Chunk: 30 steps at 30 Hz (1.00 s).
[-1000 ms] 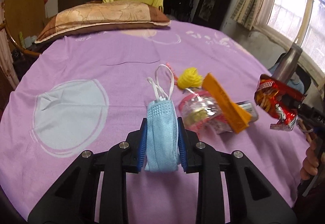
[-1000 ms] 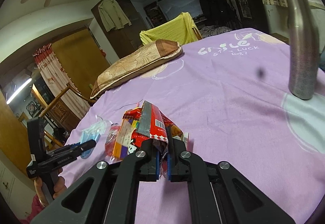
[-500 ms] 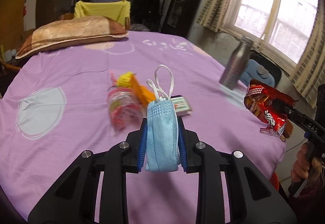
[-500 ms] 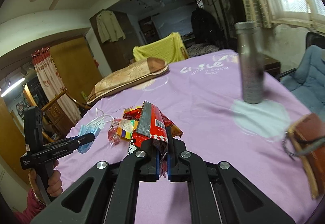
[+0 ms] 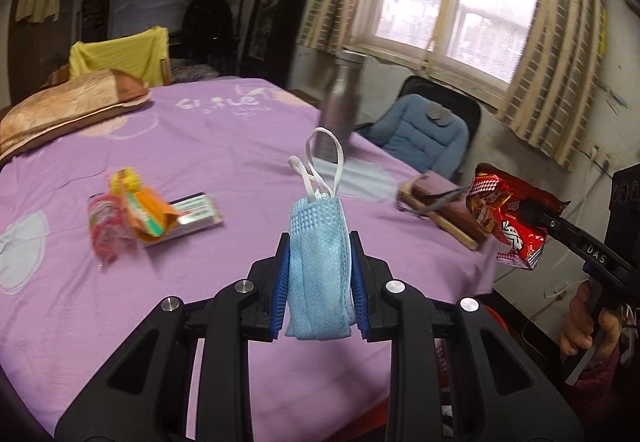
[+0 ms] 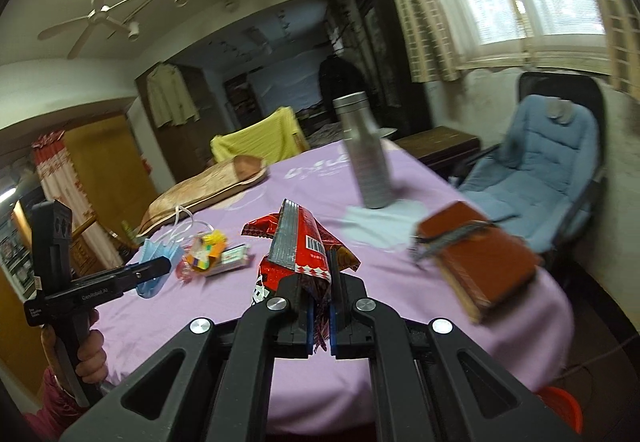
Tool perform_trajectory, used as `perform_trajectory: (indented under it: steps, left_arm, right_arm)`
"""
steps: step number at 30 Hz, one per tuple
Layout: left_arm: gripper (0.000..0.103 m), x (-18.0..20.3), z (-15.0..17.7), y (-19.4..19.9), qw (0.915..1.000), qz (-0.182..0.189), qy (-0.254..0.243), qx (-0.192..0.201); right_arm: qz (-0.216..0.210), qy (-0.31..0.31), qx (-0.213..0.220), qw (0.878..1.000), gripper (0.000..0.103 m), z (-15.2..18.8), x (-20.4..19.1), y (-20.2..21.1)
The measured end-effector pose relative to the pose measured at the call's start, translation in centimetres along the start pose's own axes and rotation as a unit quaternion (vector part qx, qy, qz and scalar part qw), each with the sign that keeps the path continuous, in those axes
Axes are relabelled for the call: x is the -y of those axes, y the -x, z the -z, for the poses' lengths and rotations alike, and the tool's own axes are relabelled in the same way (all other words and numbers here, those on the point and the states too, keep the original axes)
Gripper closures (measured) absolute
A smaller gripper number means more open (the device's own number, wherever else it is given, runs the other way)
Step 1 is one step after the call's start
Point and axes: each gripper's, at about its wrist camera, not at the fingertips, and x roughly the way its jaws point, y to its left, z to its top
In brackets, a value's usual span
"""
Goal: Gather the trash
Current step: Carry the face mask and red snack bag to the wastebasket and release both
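Both views have swung toward the window side of the room since the earlier frames: the purple bedspread (image 5: 208,145) now fills only the left part of the left wrist view, and the blue padded chair (image 6: 532,161) and the bed's edge have come into sight, while each gripper carries the same load as before.

On the bedspread stand a tall grey metal bottle (image 6: 366,153) and a brown leather-covered book (image 6: 484,262), neither of them trash by the look of it. Left lying further in is 1 heap of 3 or so pieces: a pink plastic wrapper, an orange packet and a flat silver-edged packet (image 5: 152,217).

The left gripper (image 5: 319,274) is closed on a folded light-blue surgical mask (image 5: 318,262), which stands upright between the pads with its white ear loops pointing up and away. The right gripper (image 6: 319,306) is clamped on a crumpled red foil snack bag (image 6: 298,246), whose long axis runs up and forward from the fingers.

Low at the bed's corner in the right wrist view is the rim of an orange-red container (image 6: 560,408), likely the bin. It lies below and to the right of both loads, nearer the right gripper, so that hand probably drops first, moving out past the mattress edge.
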Motion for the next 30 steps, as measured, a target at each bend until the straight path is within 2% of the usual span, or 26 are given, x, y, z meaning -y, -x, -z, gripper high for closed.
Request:
perform_trajectory:
  steps: [7, 14, 18, 23, 25, 26, 27, 30]
  left_arm:
    - [0.075, 7.5, 0.1, -1.3, 0.9977, 0.046, -0.049, -0.012]
    - [0.075, 15.2, 1.0, -3.8, 0.9888, 0.105, -0.097, -0.043]
    - [0.075, 18.8, 1.6, -5.8, 0.9817, 0.135, -0.117, -0.066]
    - [0.075, 23.2, 2.9, -9.1, 0.9704, 0.16, -0.146, -0.106]
    - [0.075, 24.3, 3.6, -10.2, 0.9663, 0.168, -0.154, -0.12]
    - [0.075, 25.1, 4.0, -11.1, 0.9631, 0.173, -0.159, -0.131]
    - [0.075, 25.8, 4.5, -11.8, 0.9601, 0.177, -0.163, -0.142]
    - [0.074, 27.6, 5.9, -13.7, 0.9509, 0.186, -0.179, -0.171]
  right_arm:
    - [0.054, -0.024, 0.031, 0.998, 0.097, 1.7, 5.2, 6.3]
    - [0.119, -0.063, 0.036, 0.99, 0.097, 5.0, 11.5, 10.9]
    - [0.152, -0.091, 0.015, 0.984, 0.097, 7.6, 15.5, 12.0]
    - [0.179, -0.13, -0.042, 0.974, 0.094, 11.5, 20.2, 10.7]
    - [0.198, -0.134, -0.078, 0.968, 0.078, 13.2, 21.7, 9.1]
    - [0.204, -0.139, -0.106, 0.963, 0.053, 14.4, 22.7, 8.0]
    - [0.205, -0.146, -0.113, 0.961, 0.041, 14.9, 23.2, 7.6]
    - [0.196, -0.17, -0.106, 0.96, 0.041, 16.0, 24.4, 7.9]
